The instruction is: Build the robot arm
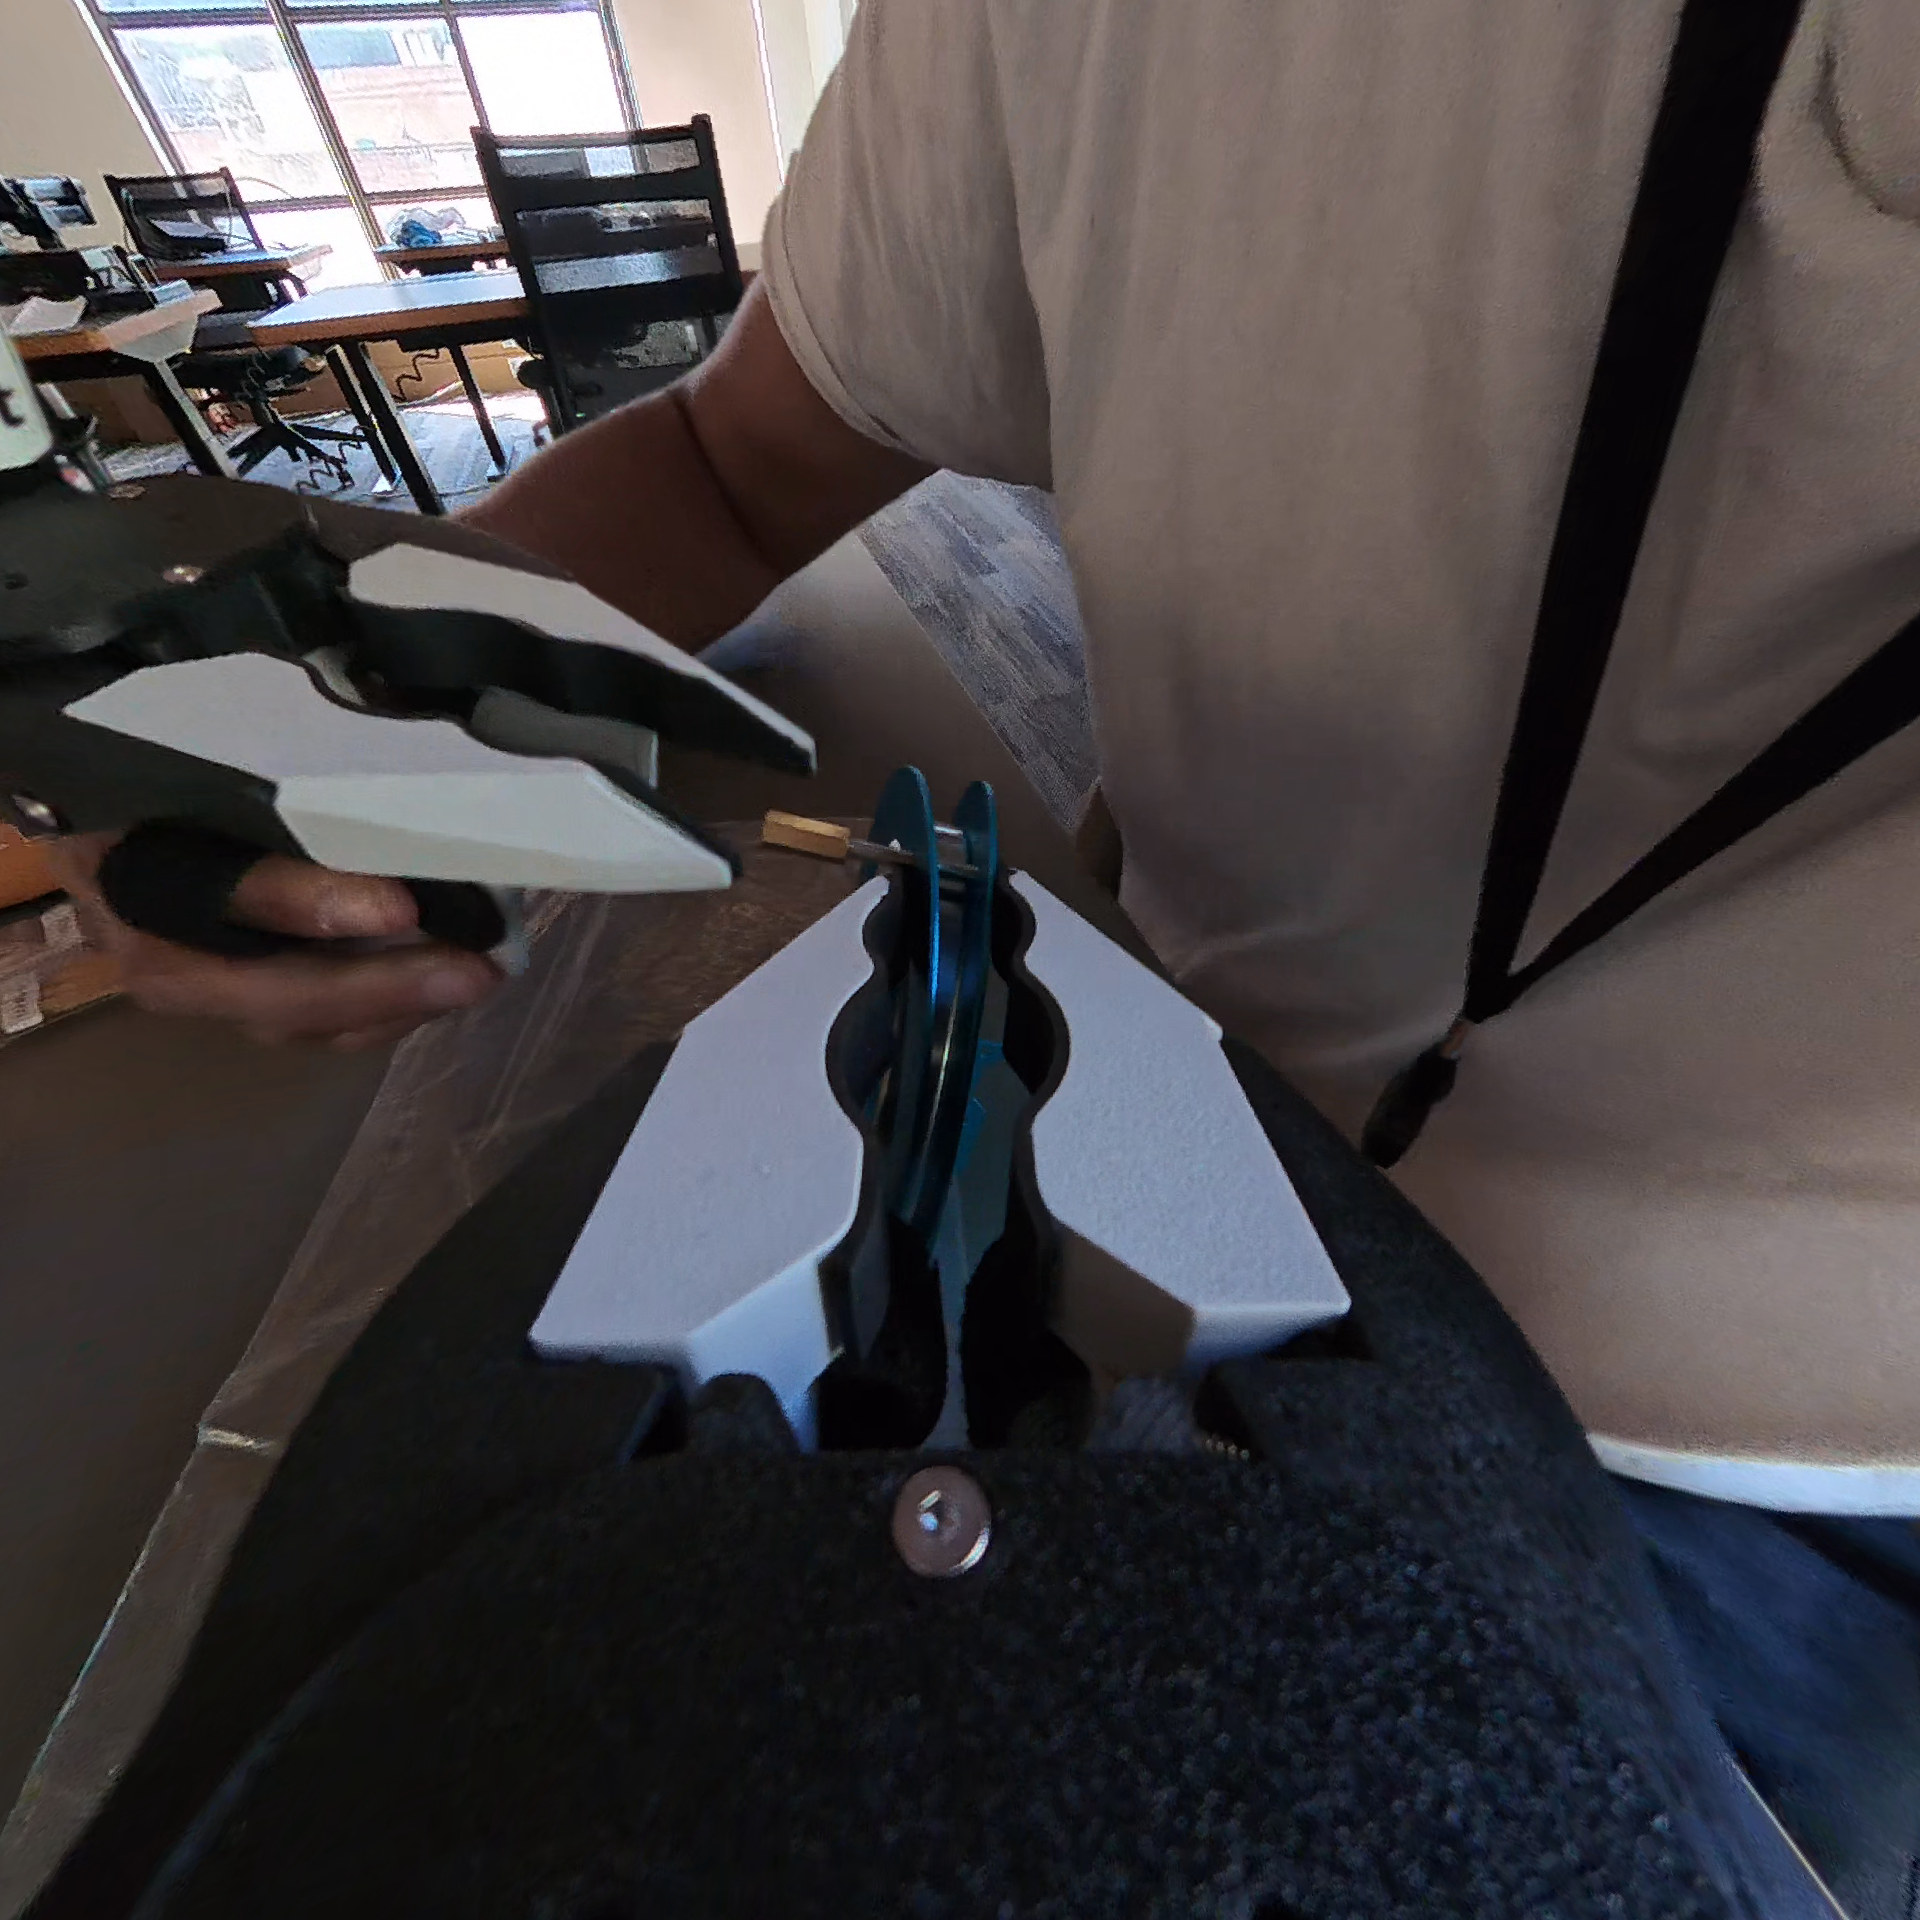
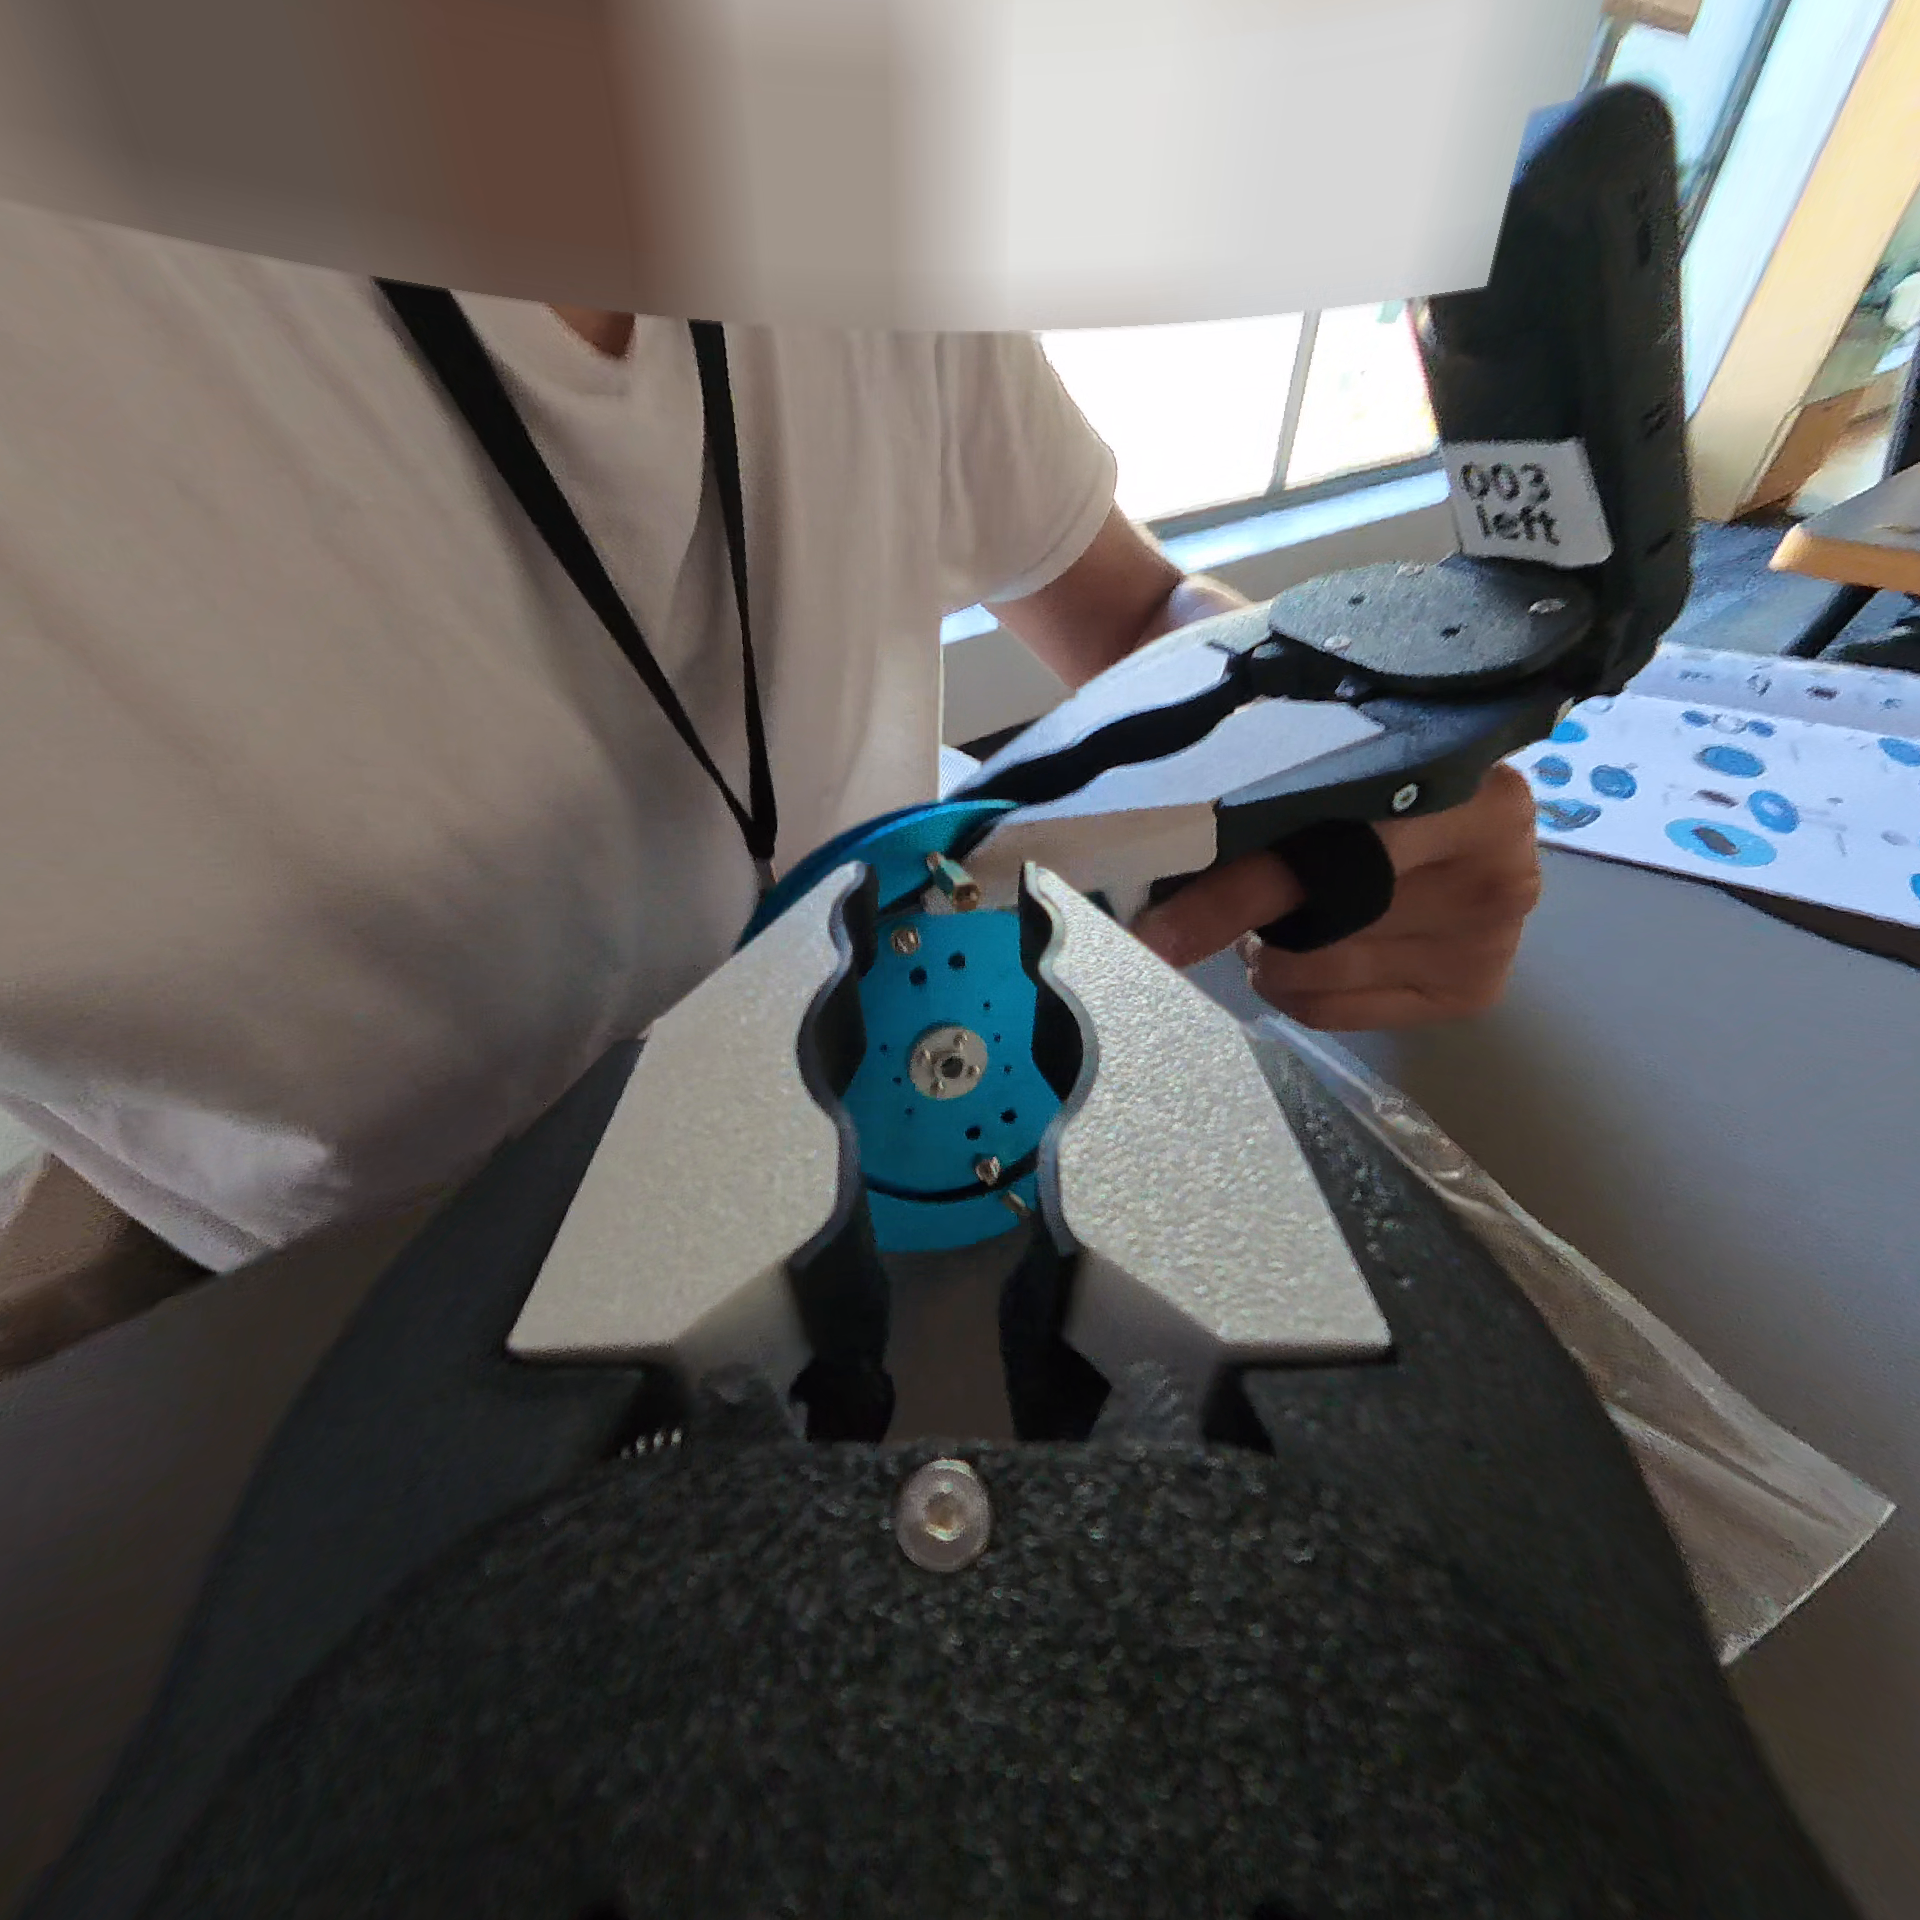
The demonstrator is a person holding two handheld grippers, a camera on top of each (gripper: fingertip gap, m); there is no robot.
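- Blue discs (image 1: 935,987), two joined by standoffs, sit edge-on between our left gripper (image 1: 940,883) fingers, which clamp them.
- Brass standoff (image 1: 795,831) juts toward our right gripper (image 1: 774,810), held apart and empty just beside it.
- We cannot see the discs' lower edge.
- Table (image 1: 156,1195) lies below.

An office or lab workroom is showing here: wooden desks (image 1: 395,307) and black chairs (image 1: 613,260) are standing at ten to eleven o'clock, and large paned windows (image 1: 364,94) are letting in daylight behind them.
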